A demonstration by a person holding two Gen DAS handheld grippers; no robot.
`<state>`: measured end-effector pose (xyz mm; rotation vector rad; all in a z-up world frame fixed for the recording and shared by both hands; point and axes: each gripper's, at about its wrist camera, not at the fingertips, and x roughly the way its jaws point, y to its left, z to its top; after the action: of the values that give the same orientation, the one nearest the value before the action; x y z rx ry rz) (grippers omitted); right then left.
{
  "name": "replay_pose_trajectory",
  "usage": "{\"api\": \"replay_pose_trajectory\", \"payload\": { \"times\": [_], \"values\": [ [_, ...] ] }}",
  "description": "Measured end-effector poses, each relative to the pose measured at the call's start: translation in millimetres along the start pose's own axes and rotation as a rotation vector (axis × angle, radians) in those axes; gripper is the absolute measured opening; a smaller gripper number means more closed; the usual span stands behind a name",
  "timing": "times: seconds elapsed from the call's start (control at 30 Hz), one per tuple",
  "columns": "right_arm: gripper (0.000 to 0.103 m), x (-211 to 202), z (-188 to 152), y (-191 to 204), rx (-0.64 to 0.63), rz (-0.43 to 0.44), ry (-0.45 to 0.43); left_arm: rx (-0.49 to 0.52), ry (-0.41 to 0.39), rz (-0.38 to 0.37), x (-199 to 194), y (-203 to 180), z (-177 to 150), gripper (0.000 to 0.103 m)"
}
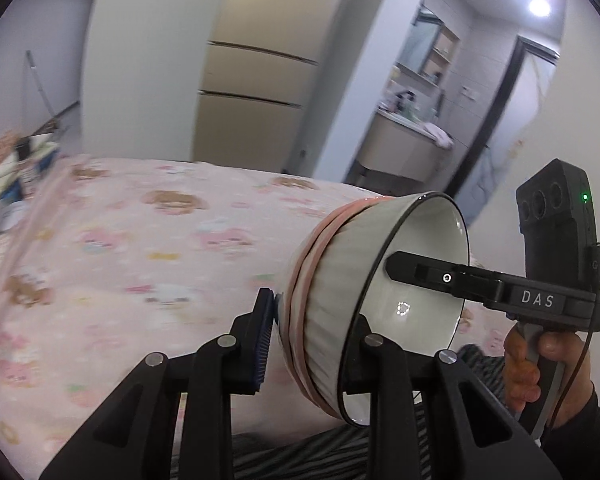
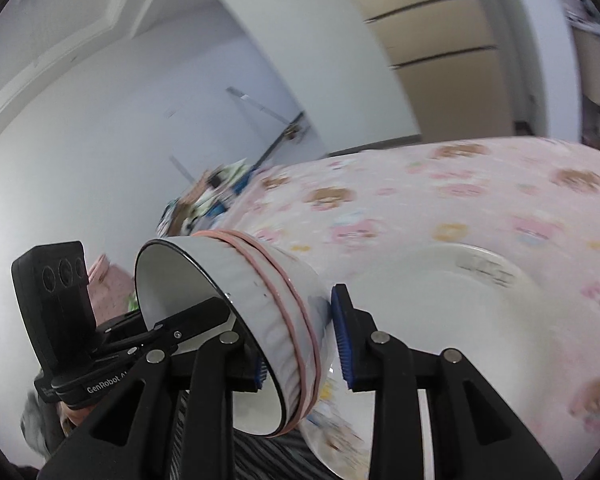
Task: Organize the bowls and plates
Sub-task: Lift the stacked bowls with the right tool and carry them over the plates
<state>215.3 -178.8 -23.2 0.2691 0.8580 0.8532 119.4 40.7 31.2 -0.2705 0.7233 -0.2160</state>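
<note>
Two hand-held grippers, one bowl between them, above a table under a pink cartoon-print cloth (image 1: pixel 148 240).

Bowl (image 1: pixel 340 280): white, ribbed outside, thin dark line along the rim, pink bands around the wall near the foot. Tipped on its side, clear of the cloth, held in the air.

Left gripper (image 1: pixel 312 344): jaws clamped across the bowl's wall. The blue-padded finger (image 1: pixel 265 340) presses the outside near the foot; the other finger sits inside, mostly hidden behind the rim.

Right gripper (image 2: pixel 302 340): closed on the wall of the same bowl from the opposite side. One blue pad (image 2: pixel 343 340) sits on the outside by the foot, and the other blue pad is inside, just under the rim. In the left wrist view one of its fingers reaches into the bowl's mouth, with a hand (image 1: pixel 540 364) on its grip at the lower right.

Plate (image 2: pixel 440 304): white, flat on the cloth near the table's near edge, below and beyond the bowl, partly hidden by the right gripper's finger. Faint dark marks on its far side; blurred.

Far left corner of the table: a jumble of boxes and packets (image 1: pixel 24 164), too blurred to name.

Background: beige cabinet (image 1: pixel 256 80), open doorway to a washroom.
</note>
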Motion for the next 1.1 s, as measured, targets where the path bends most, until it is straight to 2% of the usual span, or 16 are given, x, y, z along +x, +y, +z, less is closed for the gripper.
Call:
{"api": "replay_pose_trajectory", "payload": {
  "times": [0.13,0.23,0.37,0.53,0.7,0.83,0.93,1.1],
  "values": [
    [0.028,-27.8,-8.8,-32.5,0.087,-0.046,-0.027,0.030,0.047,-0.037,26.5,-37.0,-0.7,0.027],
    [0.028,-35.0,-16.6,-52.8,0.147,-0.050,-0.011,0.037,0.090,-0.052,41.6,-52.5,-5.6,0.027],
    [0.028,-29.3,-17.1,-68.0,0.179,-0.047,0.037,0.042,0.133,-0.042,55.8,-57.2,-8.2,0.027],
    [0.029,-14.1,-13.3,-80.8,0.236,-0.028,0.129,0.022,0.169,-0.032,67.7,-44.6,-5.1,0.025],
    [0.029,0.0,-1.8,-89.2,0.241,-0.001,0.204,0.045,0.200,-0.014,79.2,-38.7,11.3,0.025],
    [0.028,4.9,6.1,-93.5,0.200,-0.014,0.201,0.084,0.204,-0.010,90.8,-38.1,21.9,0.025],
    [0.028,6.1,13.5,-93.3,0.167,-0.035,0.211,0.075,0.229,-0.032,99.7,-33.8,28.9,0.025],
    [0.030,17.1,34.4,-84.0,0.055,-0.084,0.347,0.018,0.306,-0.080,117.4,-18.9,40.5,0.025]
  ]
}}
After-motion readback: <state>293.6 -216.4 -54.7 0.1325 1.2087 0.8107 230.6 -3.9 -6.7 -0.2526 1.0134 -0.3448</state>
